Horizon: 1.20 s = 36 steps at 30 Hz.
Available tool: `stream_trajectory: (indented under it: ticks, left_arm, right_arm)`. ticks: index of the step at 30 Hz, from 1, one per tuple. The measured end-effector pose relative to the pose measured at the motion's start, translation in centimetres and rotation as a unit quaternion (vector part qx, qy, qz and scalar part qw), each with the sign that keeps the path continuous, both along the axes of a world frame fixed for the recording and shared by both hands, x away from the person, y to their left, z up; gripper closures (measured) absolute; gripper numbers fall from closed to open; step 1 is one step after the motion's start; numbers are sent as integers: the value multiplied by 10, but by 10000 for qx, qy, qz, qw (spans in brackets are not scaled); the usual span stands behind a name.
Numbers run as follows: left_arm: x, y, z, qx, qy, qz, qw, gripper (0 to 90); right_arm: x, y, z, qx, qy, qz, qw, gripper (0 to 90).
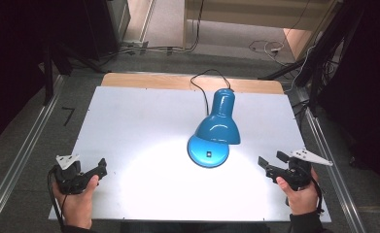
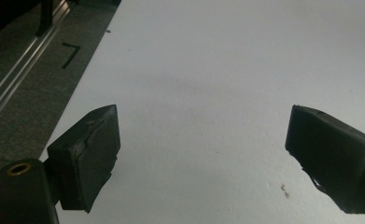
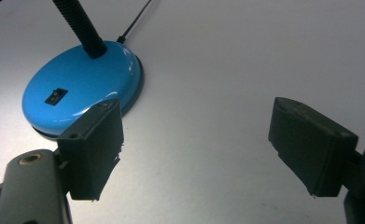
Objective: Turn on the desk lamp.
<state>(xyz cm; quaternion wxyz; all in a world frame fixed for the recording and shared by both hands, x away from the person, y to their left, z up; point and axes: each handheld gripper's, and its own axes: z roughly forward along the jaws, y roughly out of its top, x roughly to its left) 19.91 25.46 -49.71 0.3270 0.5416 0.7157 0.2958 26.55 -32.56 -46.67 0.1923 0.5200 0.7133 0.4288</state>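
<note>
A blue desk lamp stands mid-table, its shade [image 1: 217, 122] tipped down over its round base [image 1: 208, 152] and throwing a bright pool of light on the white tabletop [image 1: 139, 121]. In the right gripper view the base [image 3: 84, 79] carries a small black switch [image 3: 55, 96], a black flexible neck [image 3: 80, 25] and a cord [image 3: 136, 21]. My left gripper [image 1: 100, 168] [image 2: 203, 135] is open over bare table at the front left. My right gripper [image 1: 272, 160] [image 3: 196, 123] is open at the front right, a short way right of the base, with nothing between its jaws.
The lamp's black cord [image 1: 201, 82] loops off the table's wooden back edge [image 1: 168, 80]. Metal rails [image 1: 25, 155] run along the floor on both sides. A black tape mark [image 1: 68, 115] [image 2: 71, 53] lies on the floor left of the table. Cables [image 1: 267, 47] lie behind.
</note>
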Motion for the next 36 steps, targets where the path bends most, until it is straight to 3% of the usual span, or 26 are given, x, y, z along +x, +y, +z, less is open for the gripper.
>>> stream_trajectory:
  ticks: [19, 36]
  left_arm:
    - [-3, 0, 0, 74, 79, -146, 9998, 113]
    - [-10, 9, -1, 69, 88, -109, 9999, 113]
  right_arm:
    - [-9, -39, -1, 12, -28, -522, 9986, 163]
    - [-17, -59, -3, -95, -20, -809, 9967, 163]
